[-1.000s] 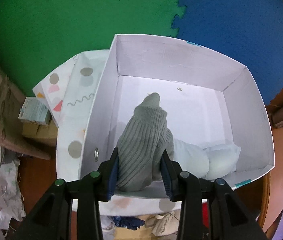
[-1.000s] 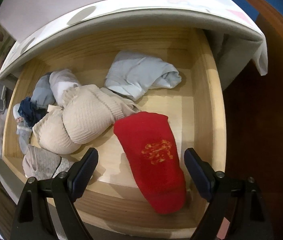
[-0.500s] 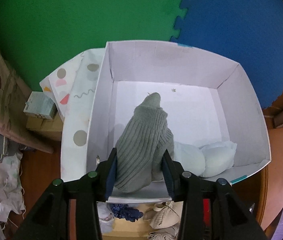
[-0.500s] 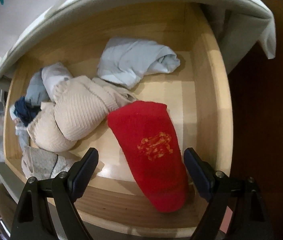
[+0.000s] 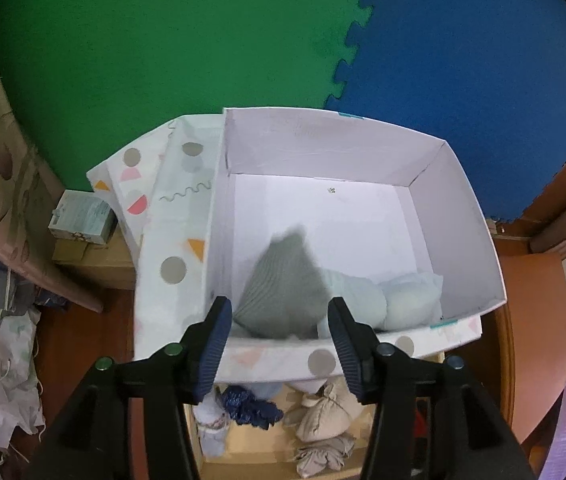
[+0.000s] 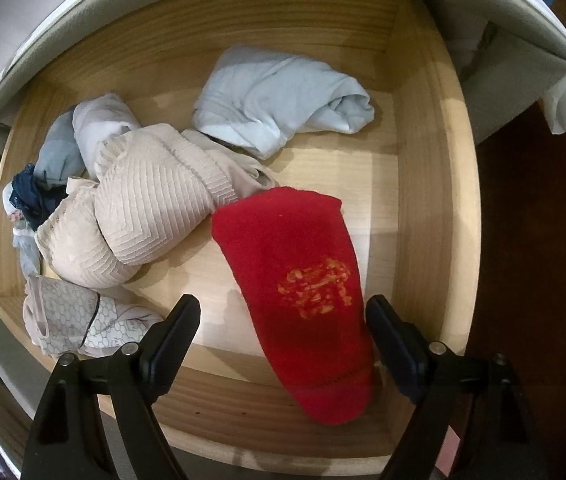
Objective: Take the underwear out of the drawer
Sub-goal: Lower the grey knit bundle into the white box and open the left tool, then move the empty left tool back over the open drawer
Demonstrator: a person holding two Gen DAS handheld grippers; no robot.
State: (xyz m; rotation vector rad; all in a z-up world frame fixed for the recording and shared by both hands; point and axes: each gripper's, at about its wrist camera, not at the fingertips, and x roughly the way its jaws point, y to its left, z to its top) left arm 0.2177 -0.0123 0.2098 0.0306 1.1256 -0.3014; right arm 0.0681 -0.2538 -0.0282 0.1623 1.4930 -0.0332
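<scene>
Underwear pieces (image 5: 375, 300) already lie in the white cardboard box (image 5: 315, 144); left gripper (image 5: 279, 340) jaws opening, dropping grey ribbed roll (image 5: 283, 288); right gripper (image 6: 283, 344) closing, jaws apart around red sock (image 6: 303, 288) in wooden drawer (image 6: 423, 160)

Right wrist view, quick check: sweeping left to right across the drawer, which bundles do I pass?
Dark navy bundle → beige ribbed bundle → pale blue folded bundle → red sock, which lies between the open right gripper's fingers, untouched.
</scene>
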